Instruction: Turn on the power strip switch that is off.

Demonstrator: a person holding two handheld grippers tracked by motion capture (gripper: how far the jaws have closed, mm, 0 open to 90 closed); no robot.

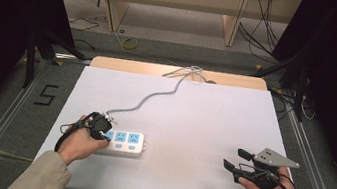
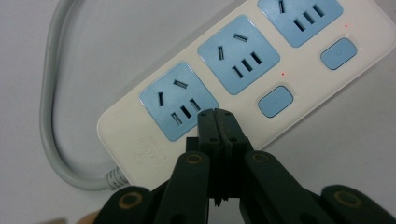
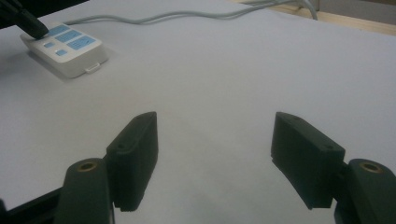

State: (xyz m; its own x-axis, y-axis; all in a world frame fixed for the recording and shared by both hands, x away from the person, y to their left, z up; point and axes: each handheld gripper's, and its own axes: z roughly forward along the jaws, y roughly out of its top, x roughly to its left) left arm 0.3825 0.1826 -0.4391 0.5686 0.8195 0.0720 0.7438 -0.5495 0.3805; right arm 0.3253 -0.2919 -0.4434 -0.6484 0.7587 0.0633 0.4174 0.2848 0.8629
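Left hand-held gripper has its jaws pinched fully together with nothing between them, tips sitting right at the lower edge of the first blue socket face on the white plastic power strip; looks to me like the step is pressing one of the small blue rounded switch buttons with the closed tip. If so, the way to do it well is to keep the jaws shut so they act as one stiff finger, slide the tip across to the button beside the socket (it's not on it yet, as far as I can tell), and push straight down rather than at a slant, or the light strip will just skate over the tabletop; a tip that strays into the socket slots is the other thing to avoid.

Right hand-held gripper is spread wide and holding nothing, resting low near the front right of the tabletop, well apart from the strip; it could steady the far end if the strip slips.

The strip lies flat at the front left of the white tabletop; three blue socket panels in a row, small blue buttons alongside with tiny red dots near them; its grey round cable leaves the left end and snakes away to the far edge.
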